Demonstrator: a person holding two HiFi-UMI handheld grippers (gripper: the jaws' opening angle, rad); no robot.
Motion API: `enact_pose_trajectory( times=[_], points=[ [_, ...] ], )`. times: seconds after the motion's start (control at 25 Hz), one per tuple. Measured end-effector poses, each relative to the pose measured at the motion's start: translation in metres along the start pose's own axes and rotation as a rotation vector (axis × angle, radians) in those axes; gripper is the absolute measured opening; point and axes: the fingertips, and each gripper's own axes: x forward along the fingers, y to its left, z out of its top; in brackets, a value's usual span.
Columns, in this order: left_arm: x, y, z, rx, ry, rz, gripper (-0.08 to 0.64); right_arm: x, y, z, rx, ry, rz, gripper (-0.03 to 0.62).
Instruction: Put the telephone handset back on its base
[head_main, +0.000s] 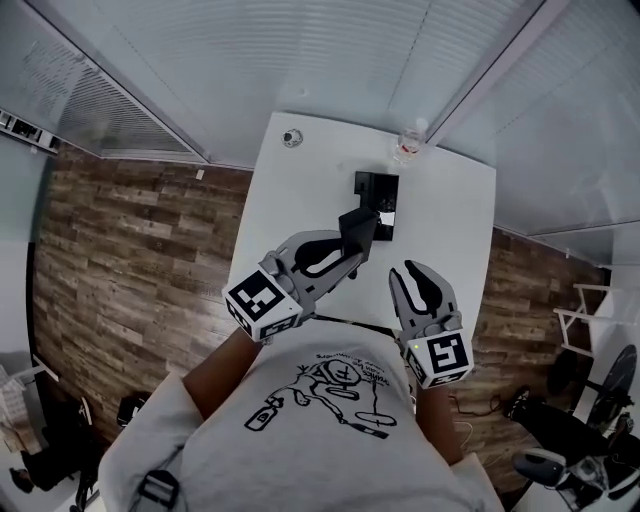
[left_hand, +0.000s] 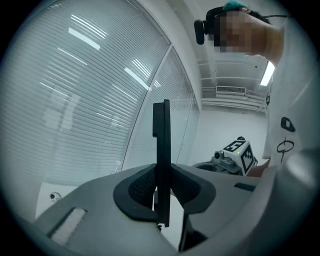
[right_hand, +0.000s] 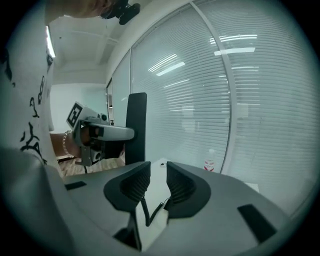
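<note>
– Handset (head_main: 357, 232): where does it sit relative to the base (head_main: 377, 200)?
– Off the cradle, held at the base's near edge, above the white worktop (head_main: 300, 200). The left gripper (head_main: 345, 262) has its fingers clenched on the handset's lower part, one pad against each flat side.
– And the right gripper (head_main: 420, 272)?
– It hovers nearer the person than the base and to the base's right, with its fingers released and a narrow gap between them. Only the coiled cord (right_hand: 149, 212) on the worktop shows through that gap.
– Anything beyond the base?
– A bottle (head_main: 410, 143), at the worktop's far edge.
</note>
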Motion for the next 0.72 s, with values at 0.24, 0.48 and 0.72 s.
enact_pose_trajectory(
  times=[0.24,0.48,0.72],
  points=[
    [0.018,0.009,-0.006,-0.058,0.017,-0.066,0.074,0.032,0.012,-0.041,0.006,0.115,0.087,0.118],
    [0.039,0.020,-0.020,-0.142,0.026,-0.126,0.074,0.066,0.013,-0.083,-0.005,0.214,0.175,0.132],
    [0.047,0.018,-0.034,-0.196,0.045,-0.183,0.074,0.073,0.017,-0.098,0.013,0.226,0.207,0.062]
  ],
)
